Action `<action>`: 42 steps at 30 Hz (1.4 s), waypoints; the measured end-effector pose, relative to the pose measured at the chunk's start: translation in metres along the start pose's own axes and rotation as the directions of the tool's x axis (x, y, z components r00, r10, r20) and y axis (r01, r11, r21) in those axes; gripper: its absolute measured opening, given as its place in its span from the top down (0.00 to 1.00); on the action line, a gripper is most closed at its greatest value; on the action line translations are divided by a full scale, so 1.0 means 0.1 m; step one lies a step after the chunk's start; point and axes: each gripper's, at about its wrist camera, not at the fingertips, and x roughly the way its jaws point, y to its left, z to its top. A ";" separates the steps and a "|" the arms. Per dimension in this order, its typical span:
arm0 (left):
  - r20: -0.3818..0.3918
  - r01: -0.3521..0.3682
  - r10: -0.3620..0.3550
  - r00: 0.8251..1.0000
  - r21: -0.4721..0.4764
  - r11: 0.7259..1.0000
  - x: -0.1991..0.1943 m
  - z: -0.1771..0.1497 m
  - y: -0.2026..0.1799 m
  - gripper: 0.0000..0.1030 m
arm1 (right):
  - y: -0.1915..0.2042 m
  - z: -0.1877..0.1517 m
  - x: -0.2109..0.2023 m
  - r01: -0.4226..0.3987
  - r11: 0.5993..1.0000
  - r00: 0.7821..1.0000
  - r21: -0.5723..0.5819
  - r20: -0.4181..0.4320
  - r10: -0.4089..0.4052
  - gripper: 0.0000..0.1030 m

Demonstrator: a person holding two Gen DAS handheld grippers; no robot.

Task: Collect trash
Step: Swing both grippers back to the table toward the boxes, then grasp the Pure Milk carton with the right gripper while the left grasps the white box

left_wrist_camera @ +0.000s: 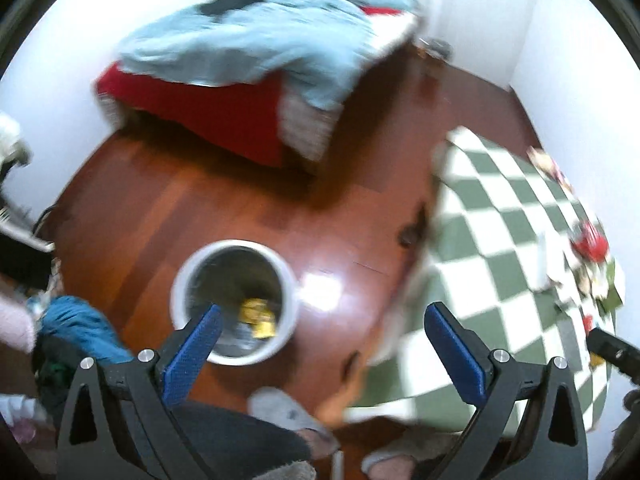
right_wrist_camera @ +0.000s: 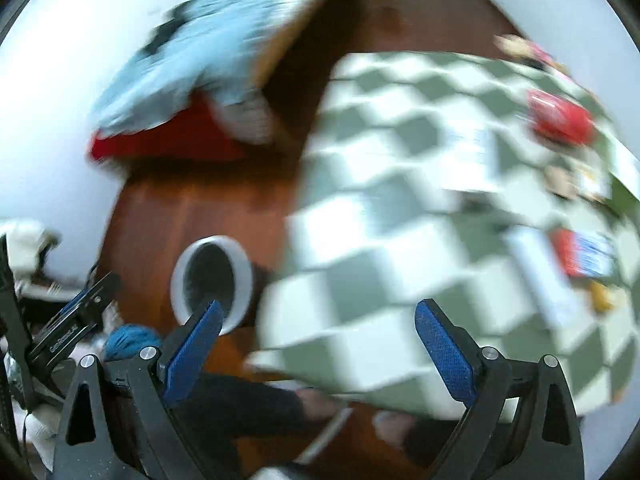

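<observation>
left wrist view, from left to right: a blue cloth heap (left_wrist_camera: 78,330) lies on the wooden floor (left_wrist_camera: 160,208) at the left edge, near the white trash bin (left_wrist_camera: 234,300). the bin is round, with a thick white rim and a grey inside, and it stands upright on the floor between the heap and the desk. inside it lies a crumpled yellow wrapper (left_wrist_camera: 258,316) on some greyish stuff that is too blurred to name. the left tool (left_wrist_camera: 322,346) hangs above the floor with its blue pads spread wide and nothing between them; its left pad overlaps the bin's rim in this view. behind the bin stands a bed (left_wrist_camera: 224,120) with a red side and a pale blue blanket (left_wrist_camera: 256,40) rumpled on top. to the right is the desk (left_wrist_camera: 500,240) under a green and white chequered cover. along its far right side lies scattered trash, blurred: a red packet (left_wrist_camera: 590,242) and mixed small bits beside it.

right wrist view: the same bin (right_wrist_camera: 212,282) shows at lower left, and the right tool (right_wrist_camera: 318,346) is likewise spread wide and empty, over the near edge of the desk. on the cover at the right lie a red packet (right_wrist_camera: 560,118), a red and blue packet (right_wrist_camera: 586,254) and a small yellow bit (right_wrist_camera: 600,296), all smeared by blur.
</observation>
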 end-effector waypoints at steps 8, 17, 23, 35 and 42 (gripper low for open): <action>-0.132 0.021 0.005 0.991 0.197 0.980 0.82 -0.29 -1.59 0.00 | -1.90 0.26 -0.02 0.338 0.937 0.929 -0.092 -0.125 -0.347 0.05; -0.196 0.012 0.036 0.980 0.236 0.972 1.14 -0.61 -2.28 0.00 | -2.07 0.39 0.68 0.361 0.767 0.832 -0.531 -0.189 -0.522 0.05; -0.186 -0.007 0.052 0.981 0.239 0.971 1.17 -0.58 -2.34 0.00 | -2.23 0.53 0.81 0.302 0.795 0.862 -0.526 -0.205 -0.463 0.31; -0.247 0.142 -0.099 0.964 0.162 0.977 0.89 -0.41 -2.68 0.00 | -3.19 0.63 -0.04 0.331 0.927 0.941 0.176 -0.139 -0.310 0.40; -0.482 0.310 -0.246 0.841 0.056 0.949 1.12 -0.53 -3.44 0.05 | -3.62 0.34 -0.13 0.297 0.899 0.951 0.321 -0.181 -0.250 0.41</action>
